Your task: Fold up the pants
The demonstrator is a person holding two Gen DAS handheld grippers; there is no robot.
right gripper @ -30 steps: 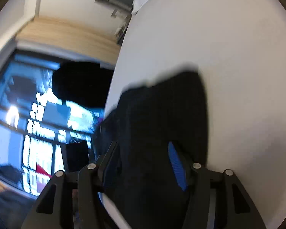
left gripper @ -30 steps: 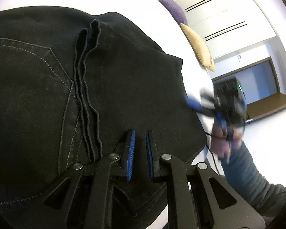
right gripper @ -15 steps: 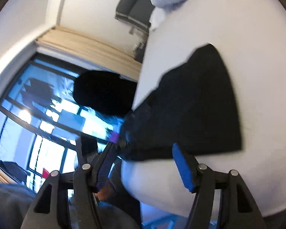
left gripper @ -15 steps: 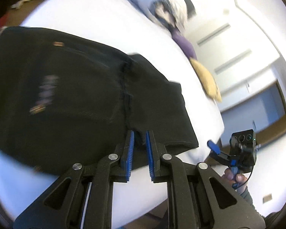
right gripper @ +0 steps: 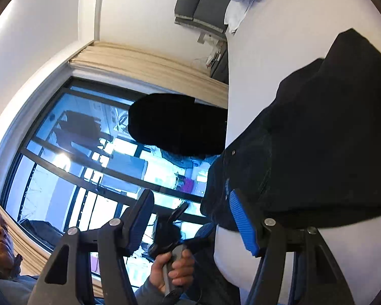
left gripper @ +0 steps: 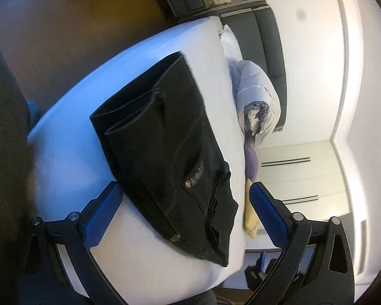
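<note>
Both my grippers are off the pants, jaws apart, and the pants sit folded on the bed.

My left gripper (left gripper: 183,203) hangs spread wide above the bed (left gripper: 71,137), blue pads either side of the view and gripping nothing. The black pants (left gripper: 165,147) lie folded in a thick stack on the white sheet, hems stacked at the far end, rivets and a pocket edge showing near me, reaching close to the mattress edge. Beyond them a bundled duvet (left gripper: 256,94) lies against the dark headboard (left gripper: 269,40), with a purple pillow (left gripper: 251,152) and a yellow one (left gripper: 250,218) along the side. My right gripper (right gripper: 193,218) is released too, low by the mattress corner; its right pad is in front of the pants (right gripper: 317,139), but I can't tell if it touches them. My left hand (right gripper: 172,269) shows there clutching its handle, the window (right gripper: 83,157) behind.
</note>
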